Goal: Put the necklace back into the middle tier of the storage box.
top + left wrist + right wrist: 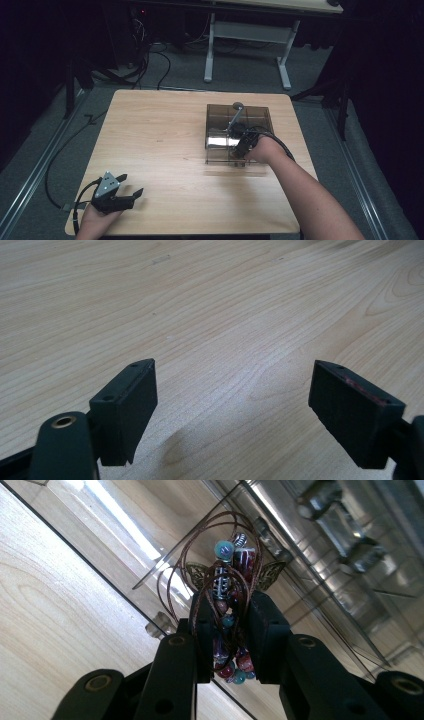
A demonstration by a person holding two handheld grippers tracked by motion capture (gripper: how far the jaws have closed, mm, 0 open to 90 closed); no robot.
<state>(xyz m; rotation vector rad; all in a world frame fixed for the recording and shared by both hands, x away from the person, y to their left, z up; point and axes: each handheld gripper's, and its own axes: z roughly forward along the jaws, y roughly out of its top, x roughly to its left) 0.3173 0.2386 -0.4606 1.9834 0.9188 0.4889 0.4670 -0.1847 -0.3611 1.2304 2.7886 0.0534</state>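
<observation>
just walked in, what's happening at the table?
A person works with a gripper in each hand at a light wooden table. The right gripper is shut on a beaded bracelet of brown cord with red and teal beads and holds it at the near edge of a smoky transparent plastic box with compartments. The left gripper sits open over bare tabletop at the near left corner, holding nothing.

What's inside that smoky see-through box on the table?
In the clear box, the high view shows a metal rod with a round knob and something shiny. The right gripper, clamping a beaded cord necklace, covers the near corner.
</observation>
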